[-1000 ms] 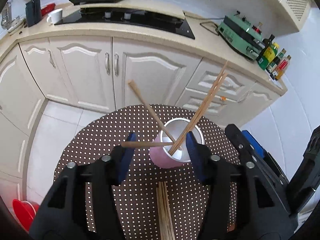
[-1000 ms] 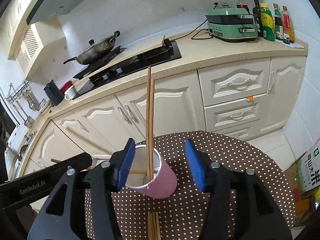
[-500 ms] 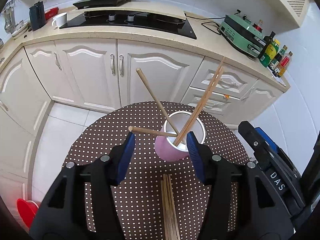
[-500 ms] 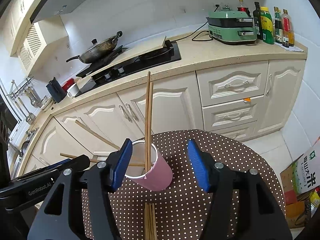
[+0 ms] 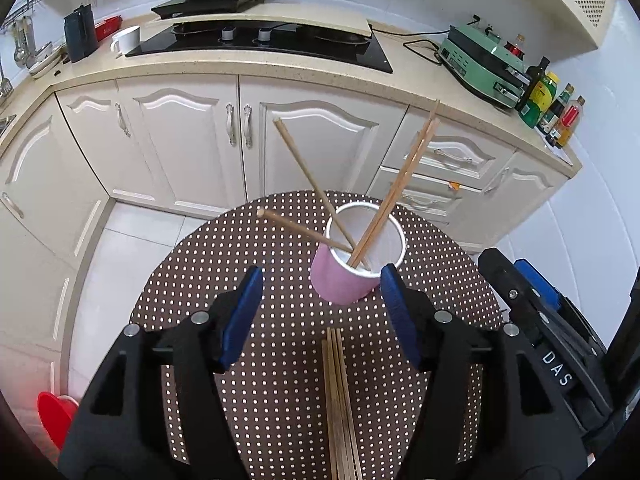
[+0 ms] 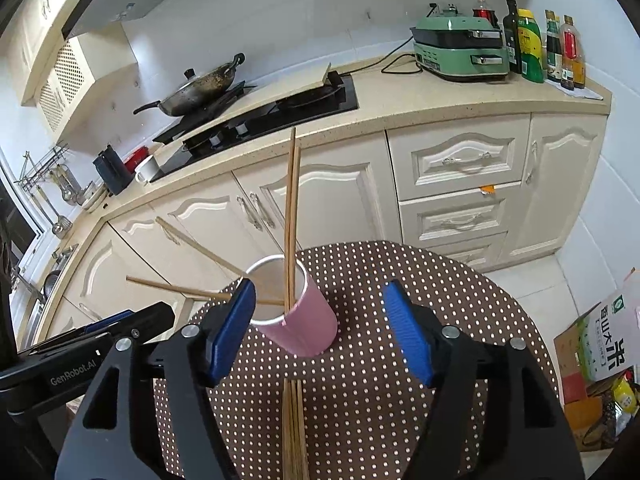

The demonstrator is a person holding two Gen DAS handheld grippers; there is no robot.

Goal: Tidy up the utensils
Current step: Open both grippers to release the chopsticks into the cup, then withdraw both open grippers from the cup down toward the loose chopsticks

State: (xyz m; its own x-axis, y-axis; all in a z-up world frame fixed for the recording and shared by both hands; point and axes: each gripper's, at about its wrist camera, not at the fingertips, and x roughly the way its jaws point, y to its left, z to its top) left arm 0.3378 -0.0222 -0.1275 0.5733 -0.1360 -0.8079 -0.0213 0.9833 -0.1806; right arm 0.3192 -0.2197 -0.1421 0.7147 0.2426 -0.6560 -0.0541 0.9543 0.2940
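From the left wrist, the pink cup [image 5: 346, 276] stands on the round polka-dot table [image 5: 200, 304], and everything else sits around it. Four chopsticks [image 5: 400, 184] lean out of its mouth: two fanned towards the left, a pair slanting up to the right. A bundle of loose chopsticks [image 5: 338, 400] lies flat on the table just in front of the cup, pointing at it. The left gripper [image 5: 322, 318] hovers in front of the cup with its jaws opening and nothing between them; its right blue pad is just beside the cup's rim. The right gripper [image 5: 536, 292] shows to the right of the cup.

From the right wrist, the pink cup [image 6: 308, 324] tilts slightly, with the paired chopsticks [image 6: 291, 216] rising nearly straight up from it. The loose chopsticks [image 6: 294, 428] lie just in front of the cup. The right gripper [image 6: 320, 332] frames the cup from the near side, jaws opening, pads not pressing on it. The left gripper [image 6: 120, 324] sits to the cup's left. Behind the cup runs the counter [image 6: 440, 96].
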